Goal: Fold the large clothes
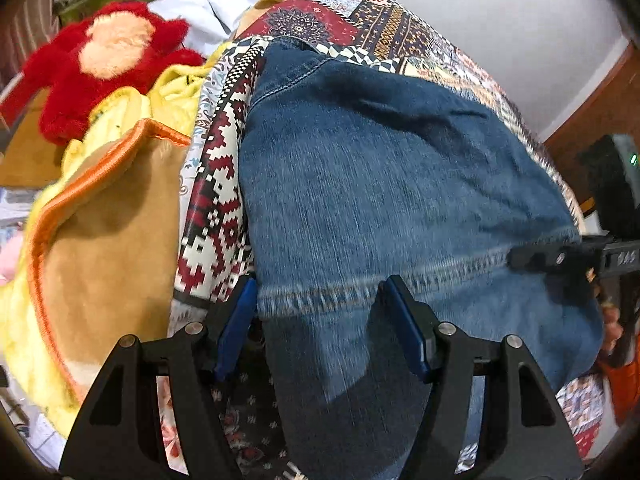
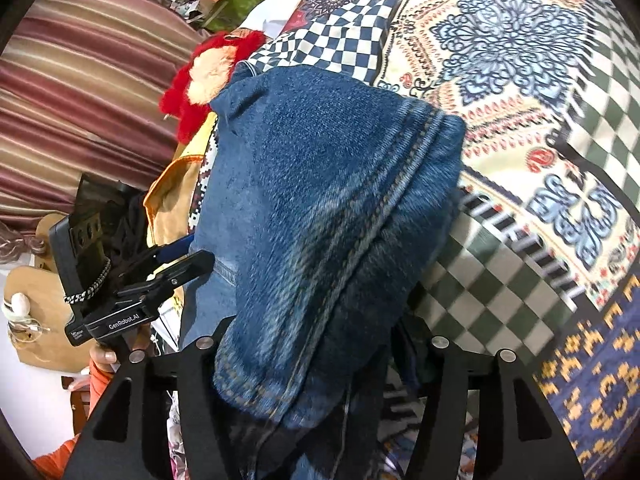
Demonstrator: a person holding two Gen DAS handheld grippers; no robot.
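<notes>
Blue denim jeans (image 1: pixel 384 184) lie folded on a patterned bedspread (image 1: pixel 360 12). My left gripper (image 1: pixel 320 300) is open, its blue pads (image 1: pixel 238 320) either side of the jeans' stitched hem, with fabric between the jaws. In the right wrist view the jeans (image 2: pixel 320 200) drape over my right gripper (image 2: pixel 316 344), hiding its fingertips; the jaws stand wide apart under the cloth. The left gripper shows in the right wrist view (image 2: pixel 188 256) at the jeans' left edge, and the right gripper shows in the left wrist view (image 1: pixel 536 258) at the hem's right end.
A red plush toy (image 1: pixel 100 68) and a tan and yellow blanket (image 1: pixel 104 220) lie left of the jeans. The patterned bedspread (image 2: pixel 520 120) extends right. A striped curtain (image 2: pixel 80 100) hangs at left. A wooden door (image 1: pixel 600 108) is at far right.
</notes>
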